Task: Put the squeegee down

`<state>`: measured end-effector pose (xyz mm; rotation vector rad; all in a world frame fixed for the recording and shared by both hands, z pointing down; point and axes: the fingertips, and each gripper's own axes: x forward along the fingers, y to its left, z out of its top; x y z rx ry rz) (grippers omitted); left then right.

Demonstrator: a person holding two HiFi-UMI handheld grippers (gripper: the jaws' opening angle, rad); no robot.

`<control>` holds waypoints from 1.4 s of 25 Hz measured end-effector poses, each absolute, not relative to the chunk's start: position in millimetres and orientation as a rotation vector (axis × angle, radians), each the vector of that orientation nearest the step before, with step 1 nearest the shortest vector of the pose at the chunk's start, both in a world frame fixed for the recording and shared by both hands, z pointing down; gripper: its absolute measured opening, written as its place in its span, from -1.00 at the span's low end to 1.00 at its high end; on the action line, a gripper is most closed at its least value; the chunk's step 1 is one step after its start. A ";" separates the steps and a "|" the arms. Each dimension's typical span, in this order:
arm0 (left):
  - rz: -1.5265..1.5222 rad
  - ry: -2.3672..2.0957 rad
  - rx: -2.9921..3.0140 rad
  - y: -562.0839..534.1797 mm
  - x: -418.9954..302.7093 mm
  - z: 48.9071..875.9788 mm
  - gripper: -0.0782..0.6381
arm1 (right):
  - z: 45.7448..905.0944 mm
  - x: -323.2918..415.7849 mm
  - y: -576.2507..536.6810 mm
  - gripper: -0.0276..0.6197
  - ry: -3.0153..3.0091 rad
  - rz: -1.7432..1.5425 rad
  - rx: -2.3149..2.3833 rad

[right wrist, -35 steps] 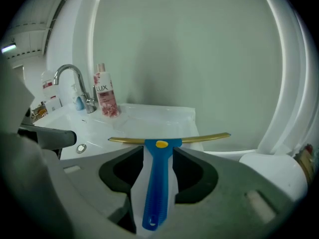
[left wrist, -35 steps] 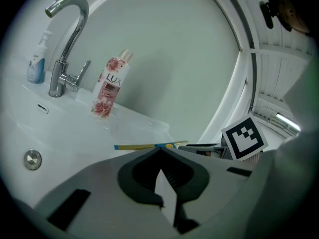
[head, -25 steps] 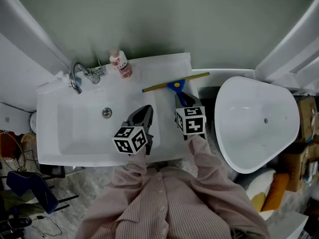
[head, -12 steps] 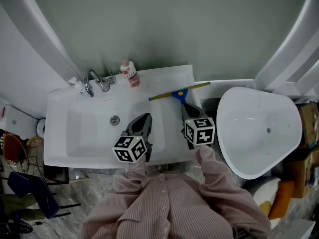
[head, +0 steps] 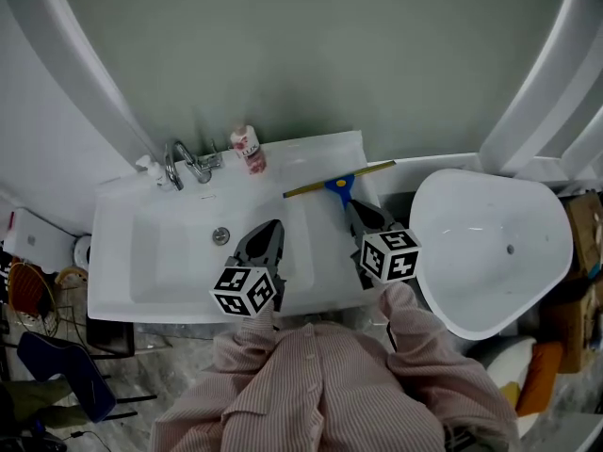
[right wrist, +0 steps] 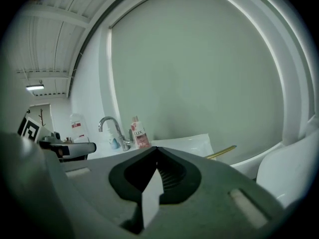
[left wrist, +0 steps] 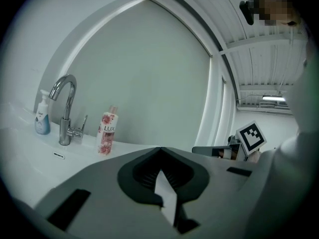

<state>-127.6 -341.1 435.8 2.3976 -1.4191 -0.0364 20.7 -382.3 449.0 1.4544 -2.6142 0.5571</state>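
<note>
The squeegee (head: 337, 182), with a blue head and a long yellowish blade, lies on the right side of the white sink counter (head: 311, 149). One blade end shows in the right gripper view as the squeegee (right wrist: 223, 152) beyond the jaws. My right gripper (head: 358, 213) is just behind its handle, lifted off it, shut with nothing between the jaws (right wrist: 157, 149). My left gripper (head: 272, 226) hovers over the basin's right part, also shut and empty (left wrist: 159, 149).
A chrome faucet (head: 185, 164), a pink bottle (head: 248, 149) and a small soap dispenser (head: 147, 168) stand along the back of the sink (head: 122, 281). A white bathtub (head: 490, 295) sits close on the right. Clutter lies on the floor at left.
Both grippers have risen and drawn back toward me. The right gripper's jaws have left the squeegee handle, and the squeegee stays lying on the counter.
</note>
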 end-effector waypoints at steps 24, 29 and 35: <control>-0.051 -1.597 2.384 -341.8 -167.1 419.7 -0.78 | 431.1 39.4 -377.8 -0.90 -2.706 0.498 1.531; -0.047 -1.610 2.373 -343.8 -169.4 421.8 -0.78 | 435.7 43.6 -380.4 -0.90 -2.697 0.516 1.536; -0.038 -1.614 2.365 -348.2 -168.3 425.0 -0.78 | 441.0 48.3 -384.8 -0.90 -2.680 0.505 1.540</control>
